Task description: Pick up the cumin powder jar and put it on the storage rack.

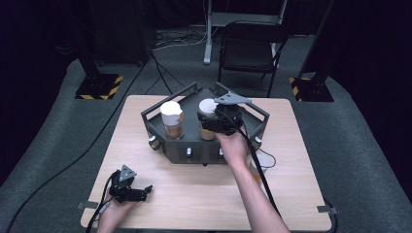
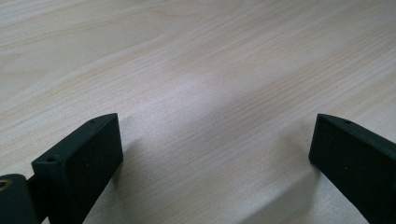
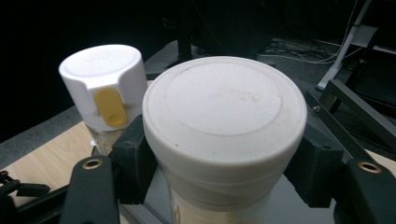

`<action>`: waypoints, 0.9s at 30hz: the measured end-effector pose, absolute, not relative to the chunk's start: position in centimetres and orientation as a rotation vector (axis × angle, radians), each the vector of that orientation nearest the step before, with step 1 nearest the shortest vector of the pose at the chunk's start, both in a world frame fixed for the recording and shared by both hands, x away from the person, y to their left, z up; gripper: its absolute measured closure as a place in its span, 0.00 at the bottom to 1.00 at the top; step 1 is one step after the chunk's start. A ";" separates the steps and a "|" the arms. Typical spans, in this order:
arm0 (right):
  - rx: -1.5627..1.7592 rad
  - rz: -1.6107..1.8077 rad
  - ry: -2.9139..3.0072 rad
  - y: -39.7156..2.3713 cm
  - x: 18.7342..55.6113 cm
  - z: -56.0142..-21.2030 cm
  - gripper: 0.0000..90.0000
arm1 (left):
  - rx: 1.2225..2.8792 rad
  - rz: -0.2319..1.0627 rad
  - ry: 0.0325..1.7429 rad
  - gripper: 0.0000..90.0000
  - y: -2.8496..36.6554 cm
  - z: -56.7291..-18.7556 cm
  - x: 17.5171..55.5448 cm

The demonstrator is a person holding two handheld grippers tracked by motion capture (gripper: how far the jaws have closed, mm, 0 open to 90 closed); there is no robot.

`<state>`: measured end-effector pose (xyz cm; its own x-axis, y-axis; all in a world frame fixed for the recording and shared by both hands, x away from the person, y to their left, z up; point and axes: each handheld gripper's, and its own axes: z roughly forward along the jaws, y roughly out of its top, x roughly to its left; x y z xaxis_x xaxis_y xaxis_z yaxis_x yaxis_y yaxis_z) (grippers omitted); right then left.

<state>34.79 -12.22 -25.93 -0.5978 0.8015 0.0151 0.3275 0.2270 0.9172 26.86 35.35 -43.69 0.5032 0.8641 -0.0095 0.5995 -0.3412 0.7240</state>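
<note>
A jar with a plain white lid (image 3: pixel 224 107) sits between the jaws of my right gripper (image 3: pixel 224 158), which is shut on it just under the lid's rim. From above, that jar (image 1: pixel 207 108) stands in the right half of a dark angular tray (image 1: pixel 194 145), and the right gripper (image 1: pixel 216 121) comes at it from the near side. A second jar (image 1: pixel 171 119) with amber contents stands to its left; its white cap carries a yellow tab (image 3: pixel 109 106). My left gripper (image 1: pixel 140 192) lies low near the table's front left, open over bare wood (image 2: pixel 215 144).
The tray (image 3: pixel 345 100) has raised bar rails and knobs along its front. A pale container (image 1: pixel 261 166) stands partly hidden behind the right forearm. Cables trail from both grippers. A black chair (image 1: pixel 250 48) and striped stand bases (image 1: pixel 99 87) stand beyond the table.
</note>
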 end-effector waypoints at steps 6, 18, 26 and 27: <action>1.058 1.315 2.057 -11.9 35.6 -26.1 0.37 | 2.068 0.500 1.193 0.03 35.4 -43.7 26.9; 1.070 1.283 2.094 -11.7 36.2 -26.1 0.36 | 2.064 0.500 1.194 0.03 35.3 -43.7 26.9; 1.075 1.311 2.095 -12.2 36.4 -26.4 0.33 | 2.065 0.500 1.194 0.03 35.3 -43.7 26.9; 1.087 1.312 2.101 -12.3 36.5 -26.3 0.29 | 2.065 0.500 1.194 0.03 35.3 -43.7 26.9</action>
